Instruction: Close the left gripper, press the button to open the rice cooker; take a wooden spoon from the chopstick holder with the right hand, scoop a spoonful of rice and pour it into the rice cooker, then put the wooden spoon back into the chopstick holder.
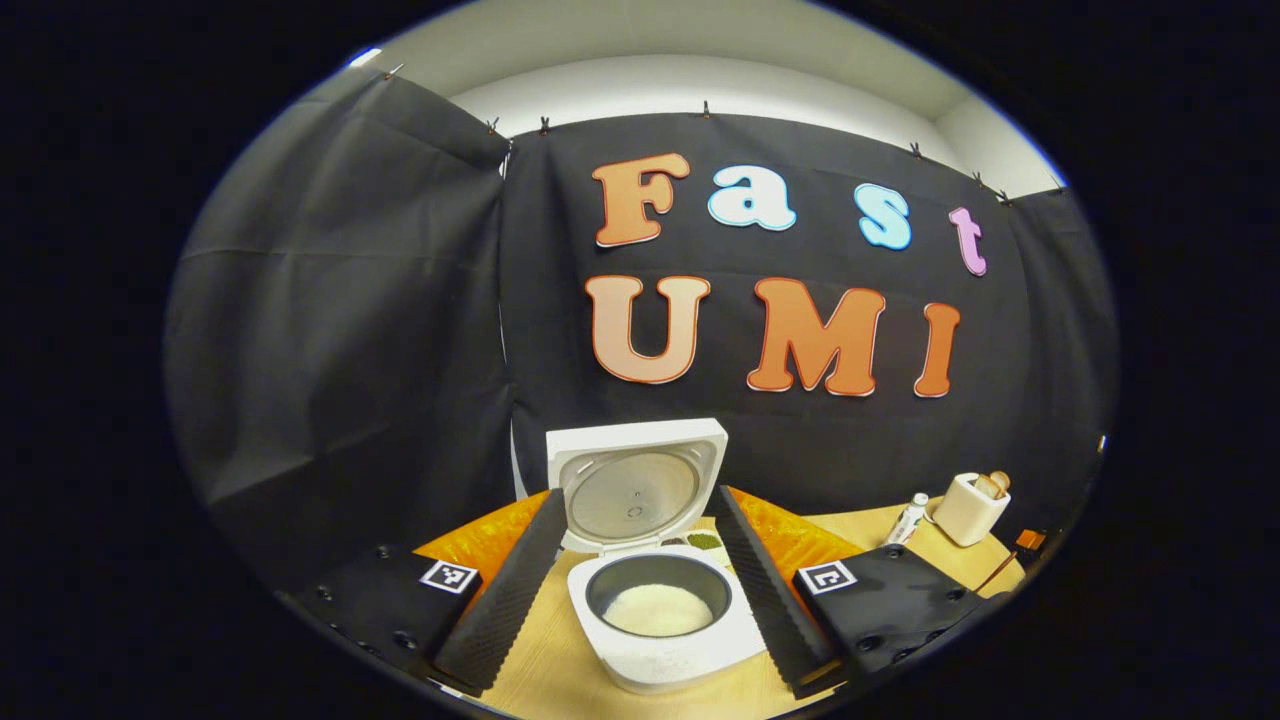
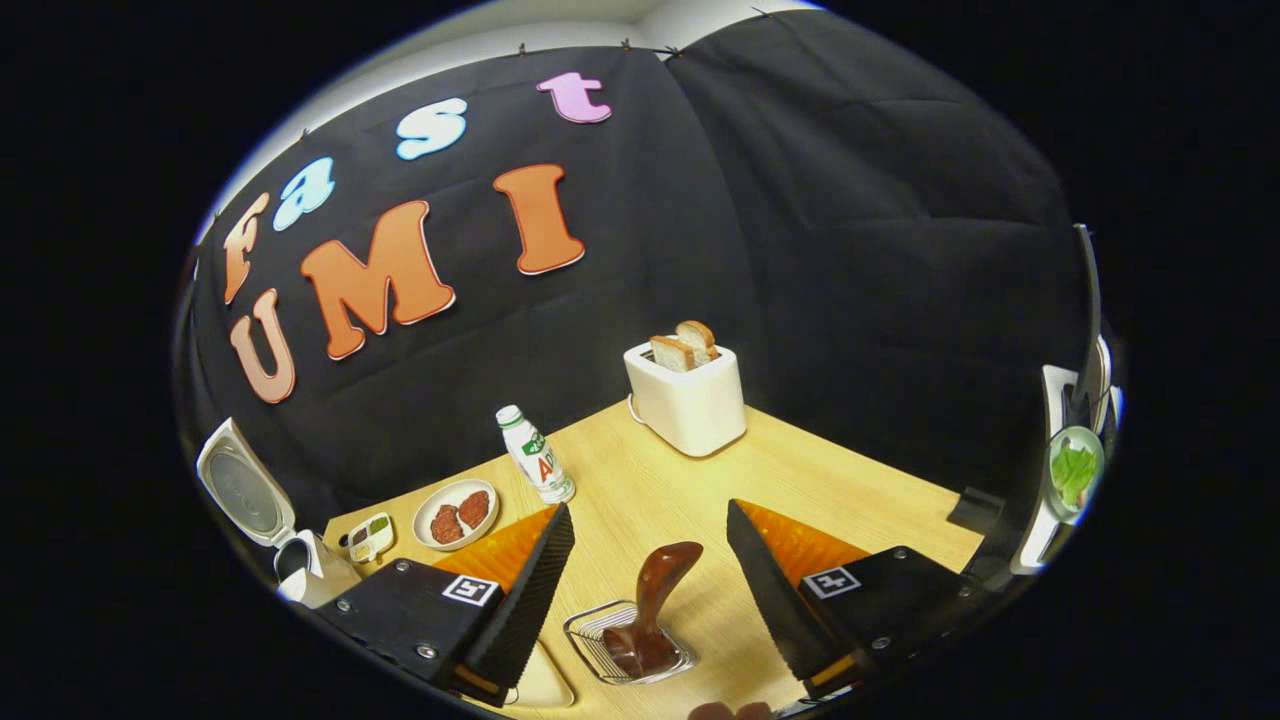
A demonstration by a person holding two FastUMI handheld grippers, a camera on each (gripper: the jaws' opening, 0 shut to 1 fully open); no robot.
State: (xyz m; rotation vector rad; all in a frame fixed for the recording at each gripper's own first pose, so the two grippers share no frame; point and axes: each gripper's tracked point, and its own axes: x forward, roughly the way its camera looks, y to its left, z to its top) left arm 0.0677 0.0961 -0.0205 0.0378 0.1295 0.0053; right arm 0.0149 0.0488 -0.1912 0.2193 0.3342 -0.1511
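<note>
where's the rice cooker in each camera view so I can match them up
Left gripper view: the rice cooker sits bottom centre between the left tongs' fingers, lid up, rice inside.
Right gripper view: the rice cooker is at the far left edge, lid raised.
Shared landmark: the white toaster with bread in it.

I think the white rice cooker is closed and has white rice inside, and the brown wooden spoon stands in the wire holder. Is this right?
Not quite: the white rice cooker is open, its lid raised, as the left gripper view shows. It does hold white rice, and the brown wooden spoon stands in the wire holder.
</note>
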